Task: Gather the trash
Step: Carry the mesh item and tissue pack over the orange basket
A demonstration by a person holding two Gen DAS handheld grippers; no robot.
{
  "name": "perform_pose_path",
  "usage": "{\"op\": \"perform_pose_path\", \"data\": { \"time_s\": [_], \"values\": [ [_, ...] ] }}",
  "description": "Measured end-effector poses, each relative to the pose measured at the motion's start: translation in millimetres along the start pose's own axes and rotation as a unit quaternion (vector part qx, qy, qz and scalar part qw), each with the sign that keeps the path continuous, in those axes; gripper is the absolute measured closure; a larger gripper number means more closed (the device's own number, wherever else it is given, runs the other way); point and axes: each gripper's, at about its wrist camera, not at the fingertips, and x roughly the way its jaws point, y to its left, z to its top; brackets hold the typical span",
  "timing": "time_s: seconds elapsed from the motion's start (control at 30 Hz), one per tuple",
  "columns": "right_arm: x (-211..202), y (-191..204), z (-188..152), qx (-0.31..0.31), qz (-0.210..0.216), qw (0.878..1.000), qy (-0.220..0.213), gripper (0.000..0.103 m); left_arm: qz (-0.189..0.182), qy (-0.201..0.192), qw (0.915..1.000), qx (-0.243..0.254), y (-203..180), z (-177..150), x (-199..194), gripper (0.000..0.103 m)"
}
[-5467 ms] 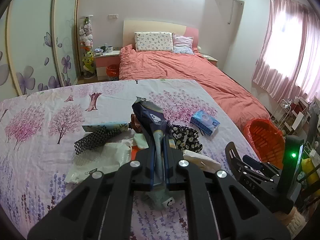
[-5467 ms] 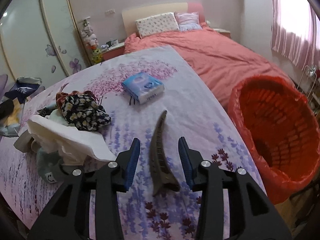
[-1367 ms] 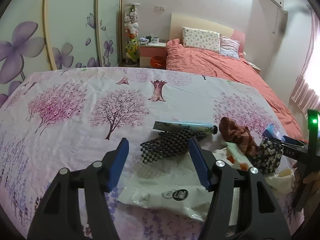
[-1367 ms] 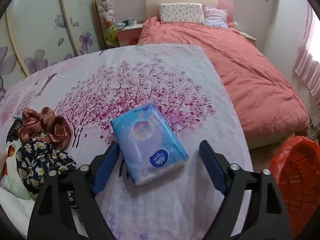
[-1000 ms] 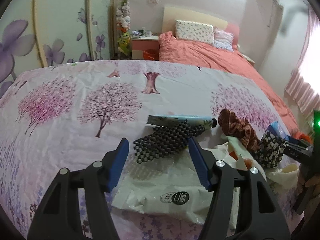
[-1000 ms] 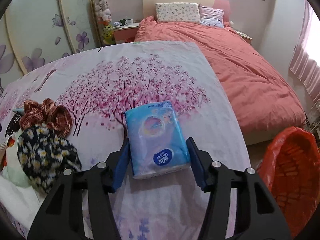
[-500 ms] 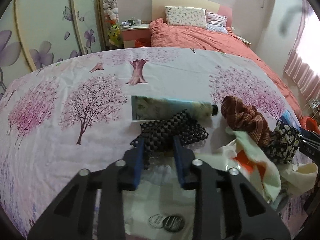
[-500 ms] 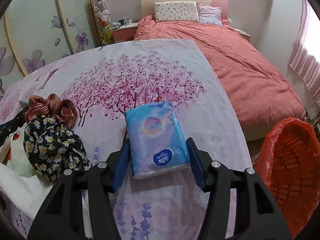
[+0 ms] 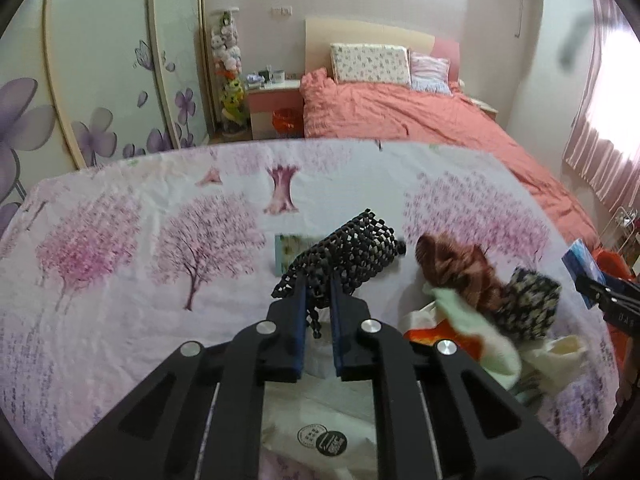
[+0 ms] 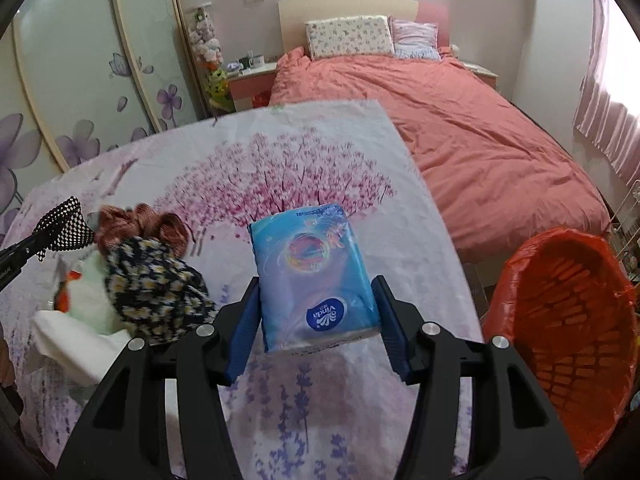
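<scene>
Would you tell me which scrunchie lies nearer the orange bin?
The black daisy-print scrunchie; the rust-brown scrunchie sits farther from the orange bin.

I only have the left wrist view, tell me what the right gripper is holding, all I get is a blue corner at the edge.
Observer: The right gripper is shut on a blue tissue pack, a pad pressed on each long side.
Operator: Is it off the bed cover?
Observer: It looks raised; its near end casts a shadow on the bed cover below.
Operator: Where's the bin?
Observer: An orange basket lined with an orange bag stands on the floor just right of the bed cover's edge, mouth tilted toward the gripper.
Operator: Does that view show my side?
Observer: Yes, at its left edge the left gripper pinches the black mesh piece, beside the brown scrunchie.
</scene>
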Motion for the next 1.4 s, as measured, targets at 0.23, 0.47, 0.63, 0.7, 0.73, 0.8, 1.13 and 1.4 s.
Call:
{"op": "perform_pose_path", "data": {
  "time_s": [0.23,0.47,0.63,0.7,0.73,0.8,1.13,1.4],
  "values": [
    [-33.3,-3.3,3.3,0.007,0.008,0.999,-0.031,0.048,-0.002,-0.033,0.9995,0.001,-9.6,14.4,-39.5,0.092],
    [-66.6,-10.4,-0.3,0.019,0.01,0.998,-0.064,0.048,-0.014,-0.053,0.9985,0.004,-30.9,22.5,-69.2,0.092],
    [-84.7,-18.1,-4.6,0.029,0.006,0.996,-0.082,0.048,-0.031,-0.063,0.9974,0.012,-55.9,26.2,-83.4,0.092],
    [-90.7,-24.6,-7.7,0.034,0.004,0.996,-0.088,0.048,-0.04,-0.067,0.9968,0.016,-68.0,27.2,-87.5,0.092],
    [-94.7,-26.3,-9.8,0.036,0.003,0.995,-0.091,0.048,-0.044,-0.068,0.9966,0.017,-73.0,27.5,-88.7,0.092],
    [-101.1,-33.7,-14.1,0.04,-0.001,0.994,-0.097,0.048,-0.055,-0.069,0.9959,0.022,-86.4,26.9,-90.7,0.092],
    [-118.5,-67.8,-27.5,0.057,-0.033,0.99,-0.122,0.048,-0.117,-0.065,0.9893,0.057,-165.6,19.9,-94.1,0.092],
    [-129.6,-104.4,-40.4,0.086,-0.066,0.984,-0.141,0.048,-0.185,-0.052,0.9781,0.08,-236.9,9.4,-92.2,0.092]
  ]
}}
